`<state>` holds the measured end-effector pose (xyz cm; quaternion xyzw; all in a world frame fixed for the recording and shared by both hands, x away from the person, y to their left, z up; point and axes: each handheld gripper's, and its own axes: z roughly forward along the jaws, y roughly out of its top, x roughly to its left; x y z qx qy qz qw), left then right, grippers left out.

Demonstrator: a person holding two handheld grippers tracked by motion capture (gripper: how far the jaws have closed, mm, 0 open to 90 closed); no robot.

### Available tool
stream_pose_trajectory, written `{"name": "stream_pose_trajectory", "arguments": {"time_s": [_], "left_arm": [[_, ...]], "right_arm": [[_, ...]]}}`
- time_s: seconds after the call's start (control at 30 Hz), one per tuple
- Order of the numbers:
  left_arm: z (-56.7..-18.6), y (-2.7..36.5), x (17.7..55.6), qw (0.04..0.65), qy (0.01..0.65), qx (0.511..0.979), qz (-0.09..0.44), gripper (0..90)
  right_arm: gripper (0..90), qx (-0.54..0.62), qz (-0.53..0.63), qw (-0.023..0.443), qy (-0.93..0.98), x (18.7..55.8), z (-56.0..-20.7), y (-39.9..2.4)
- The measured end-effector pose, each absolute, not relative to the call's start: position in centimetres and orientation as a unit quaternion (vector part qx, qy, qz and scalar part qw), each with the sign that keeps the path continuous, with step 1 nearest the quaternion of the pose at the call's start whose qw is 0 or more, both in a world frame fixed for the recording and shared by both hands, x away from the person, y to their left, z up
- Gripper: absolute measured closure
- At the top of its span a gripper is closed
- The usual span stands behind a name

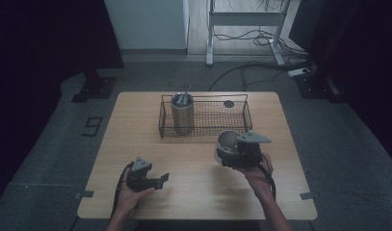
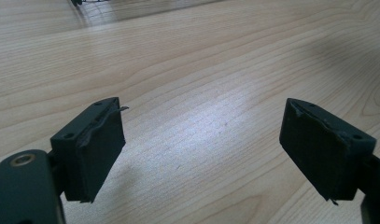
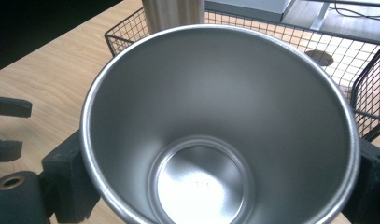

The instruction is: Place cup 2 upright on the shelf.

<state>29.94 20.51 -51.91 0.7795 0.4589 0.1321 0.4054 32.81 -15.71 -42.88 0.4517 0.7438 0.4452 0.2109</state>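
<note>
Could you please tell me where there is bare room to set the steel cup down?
The wire basket is bare right of the canister. Bare tabletop lies left of the basket, and between the two hand-held grippers, left and right. It is crowded at the basket's left end, around the canister.

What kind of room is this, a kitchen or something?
Probably a lab or test room, not a kitchen. A lone wooden table stands on a grey floor, cables trail behind it, and dark curtains hang around. A hand-held gripper grips a metal cup.

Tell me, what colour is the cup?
Shiny silver metal cup, clearest in the right gripper view.
</note>
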Motion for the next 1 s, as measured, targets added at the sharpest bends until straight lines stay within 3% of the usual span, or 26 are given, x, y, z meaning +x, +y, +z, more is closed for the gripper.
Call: {"name": "stream_pose_trajectory", "arguments": {"time_s": [1.0], "left_arm": [[-51.9, 20.8, 30.0, 0.409, 0.461, 0.778, 0.123, 14.6]], "right_arm": [[7.5, 0.452, 0.451, 0.220, 0.738, 36.0, -39.4, -16.4]]}}
